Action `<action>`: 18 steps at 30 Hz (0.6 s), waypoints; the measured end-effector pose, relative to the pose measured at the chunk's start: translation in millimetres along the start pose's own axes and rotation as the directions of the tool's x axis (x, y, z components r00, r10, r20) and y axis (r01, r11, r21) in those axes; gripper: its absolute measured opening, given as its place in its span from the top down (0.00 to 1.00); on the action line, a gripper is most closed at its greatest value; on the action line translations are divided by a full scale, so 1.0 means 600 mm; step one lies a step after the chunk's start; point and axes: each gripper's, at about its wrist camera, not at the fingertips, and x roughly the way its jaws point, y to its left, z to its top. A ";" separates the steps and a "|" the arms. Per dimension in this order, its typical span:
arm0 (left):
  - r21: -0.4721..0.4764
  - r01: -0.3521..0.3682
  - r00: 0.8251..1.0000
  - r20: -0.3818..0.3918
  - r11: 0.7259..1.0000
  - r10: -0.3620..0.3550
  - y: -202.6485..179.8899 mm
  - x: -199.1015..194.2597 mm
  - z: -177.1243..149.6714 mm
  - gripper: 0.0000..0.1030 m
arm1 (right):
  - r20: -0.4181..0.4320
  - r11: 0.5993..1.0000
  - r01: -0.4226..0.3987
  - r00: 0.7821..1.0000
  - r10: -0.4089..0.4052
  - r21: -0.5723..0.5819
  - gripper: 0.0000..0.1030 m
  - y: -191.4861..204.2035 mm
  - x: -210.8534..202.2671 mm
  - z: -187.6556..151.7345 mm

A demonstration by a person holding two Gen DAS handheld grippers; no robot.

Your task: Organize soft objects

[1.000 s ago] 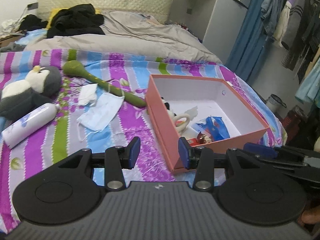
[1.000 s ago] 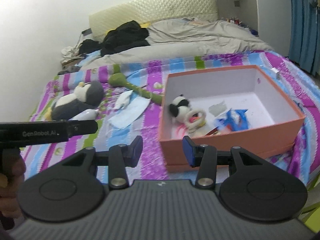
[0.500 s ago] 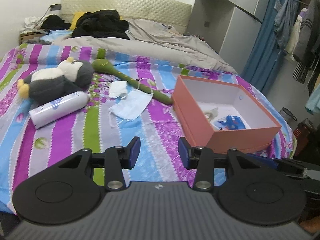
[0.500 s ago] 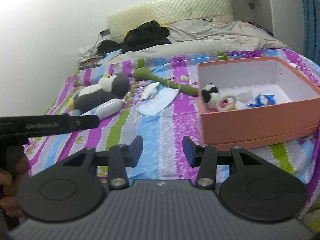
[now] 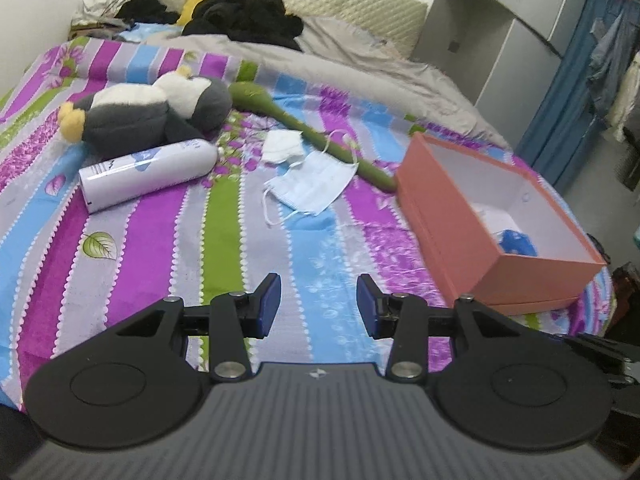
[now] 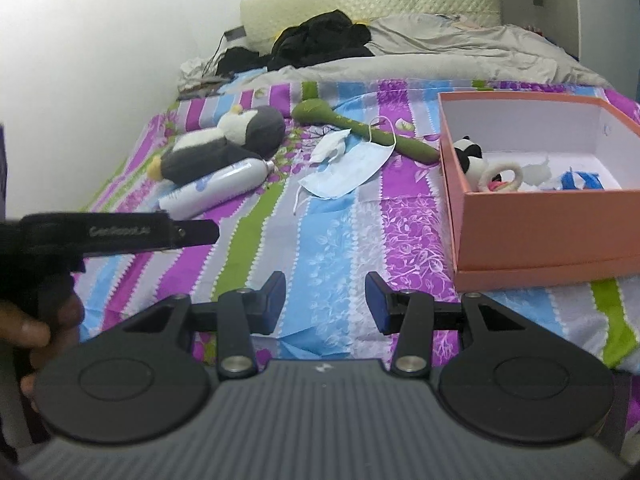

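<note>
A grey and white plush penguin (image 5: 152,110) (image 6: 224,140) lies on the striped bedspread at the far left. A green plush stick (image 5: 304,124) (image 6: 360,128), a blue face mask (image 5: 312,182) (image 6: 348,168) and a white mask (image 5: 282,146) (image 6: 330,146) lie between it and the open orange box (image 5: 452,216) (image 6: 540,232). A small panda plush (image 6: 470,156) and a ring lie inside the box. My left gripper (image 5: 318,306) and right gripper (image 6: 326,304) are both open and empty above the near bedspread.
A white spray bottle (image 5: 148,174) (image 6: 216,190) lies beside the penguin. A grey duvet (image 5: 360,56) and black clothes (image 5: 244,16) are piled toward the headboard. A wardrobe (image 5: 500,32) and hanging clothes (image 5: 612,52) stand right of the bed. The left gripper's body (image 6: 112,232) shows at the right view's left.
Both grippers have swung left and pulled back from the box, so the penguin, bottle and masks now sit nearer centre. Both stay open and empty.
</note>
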 end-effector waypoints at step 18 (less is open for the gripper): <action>-0.012 -0.051 0.998 -0.027 0.999 0.050 0.097 0.185 0.080 0.54 | -0.045 0.999 -0.023 0.999 0.025 0.047 0.55 0.002 0.179 0.038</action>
